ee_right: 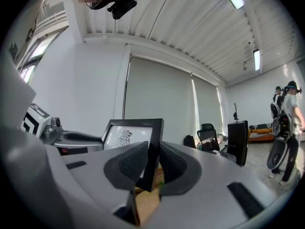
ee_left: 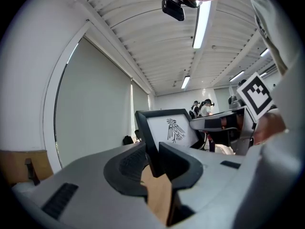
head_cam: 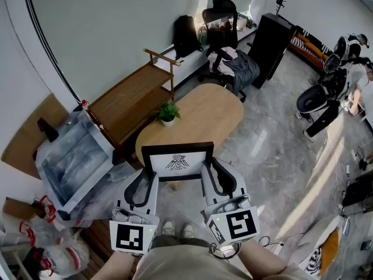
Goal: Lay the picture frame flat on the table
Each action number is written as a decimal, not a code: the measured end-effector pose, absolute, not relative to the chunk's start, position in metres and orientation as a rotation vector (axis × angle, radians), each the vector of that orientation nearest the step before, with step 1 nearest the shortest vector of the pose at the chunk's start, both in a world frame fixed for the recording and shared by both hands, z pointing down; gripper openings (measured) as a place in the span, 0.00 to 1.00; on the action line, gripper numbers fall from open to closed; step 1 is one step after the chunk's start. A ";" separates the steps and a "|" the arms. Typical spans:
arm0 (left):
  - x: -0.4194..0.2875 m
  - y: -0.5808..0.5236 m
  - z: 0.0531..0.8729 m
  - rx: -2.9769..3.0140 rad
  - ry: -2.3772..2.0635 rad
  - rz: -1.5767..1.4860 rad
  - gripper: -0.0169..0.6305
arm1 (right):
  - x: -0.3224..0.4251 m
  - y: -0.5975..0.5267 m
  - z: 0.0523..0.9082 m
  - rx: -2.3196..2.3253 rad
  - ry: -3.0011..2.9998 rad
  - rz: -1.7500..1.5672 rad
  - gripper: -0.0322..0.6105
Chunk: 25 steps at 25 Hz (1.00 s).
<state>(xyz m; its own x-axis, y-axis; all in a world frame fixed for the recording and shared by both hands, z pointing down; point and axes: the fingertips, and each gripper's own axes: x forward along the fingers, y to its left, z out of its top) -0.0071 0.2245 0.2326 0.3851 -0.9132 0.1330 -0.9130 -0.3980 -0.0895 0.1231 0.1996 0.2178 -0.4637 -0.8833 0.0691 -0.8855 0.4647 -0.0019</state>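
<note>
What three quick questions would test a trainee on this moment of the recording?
1. True or false: the picture frame already lies flat on the table.
2. What stands on the table? A) a potted plant B) a laptop C) a mug
3. What are the left gripper and the right gripper each shut on?

Key: 1. False: it is held upright off the table, with its print facing the person. 2. A. 3. The picture frame, one side edge each.
</note>
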 end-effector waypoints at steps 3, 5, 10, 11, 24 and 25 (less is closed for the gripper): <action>0.001 0.231 0.235 -2.602 1.733 -0.258 0.15 | 0.131 0.205 0.221 1.577 -2.655 0.062 0.14; 0.007 0.236 0.237 -2.593 1.741 -0.266 0.15 | 0.137 0.210 0.222 1.568 -2.663 0.063 0.14; 0.013 0.249 0.239 -2.572 1.774 -0.263 0.15 | 0.143 0.220 0.225 1.545 -2.684 0.061 0.14; 0.014 0.251 0.240 -2.571 1.779 -0.262 0.15 | 0.144 0.221 0.225 1.541 -2.687 0.060 0.14; 0.014 0.239 0.244 -2.565 1.770 -0.252 0.15 | 0.143 0.208 0.227 1.521 -2.691 0.056 0.14; 0.013 0.235 0.244 -2.565 1.768 -0.250 0.15 | 0.142 0.204 0.228 1.521 -2.691 0.057 0.14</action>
